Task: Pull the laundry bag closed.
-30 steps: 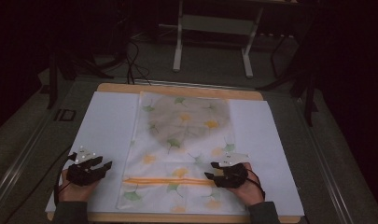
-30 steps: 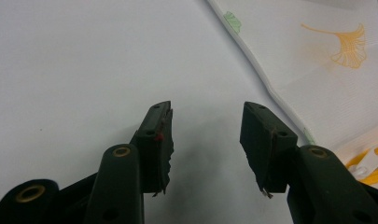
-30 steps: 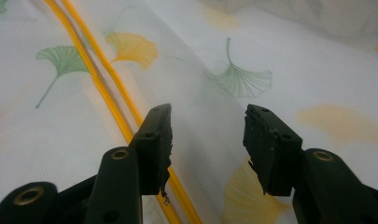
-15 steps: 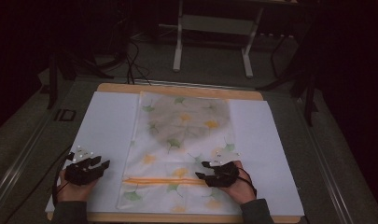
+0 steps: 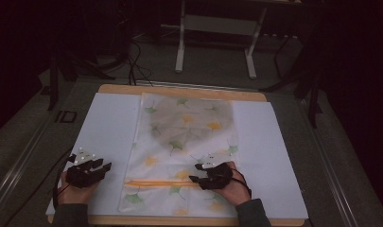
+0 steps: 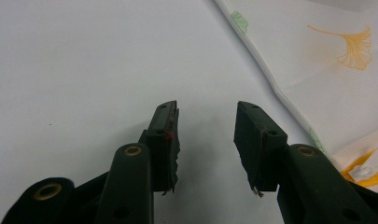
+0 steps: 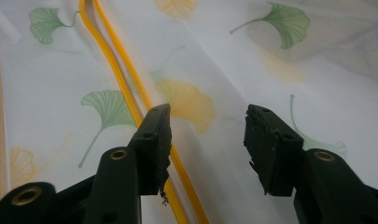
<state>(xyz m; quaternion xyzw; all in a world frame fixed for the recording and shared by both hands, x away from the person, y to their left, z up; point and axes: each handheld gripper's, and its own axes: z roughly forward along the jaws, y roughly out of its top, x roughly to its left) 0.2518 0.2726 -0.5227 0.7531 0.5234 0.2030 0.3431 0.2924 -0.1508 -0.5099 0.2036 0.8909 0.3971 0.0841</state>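
A ginkgo-print zippered bag [image 5: 184,156] lies flat on the tabletop [image 5: 108,123]. The right gripper [image 7: 207,140] hovers unclenched over its orange zipper [image 7: 130,102]; the left gripper [image 6: 206,135], empty, has been closing beside its edge. Nothing grasped yet.

Cloth bag [image 5: 184,156]: white, printed with green and orange ginkgo leaves; zipper [image 5: 156,182] orange-yellow. Tabletop [image 5: 108,127] sheet was plain white. Both tongs' jaws were black.
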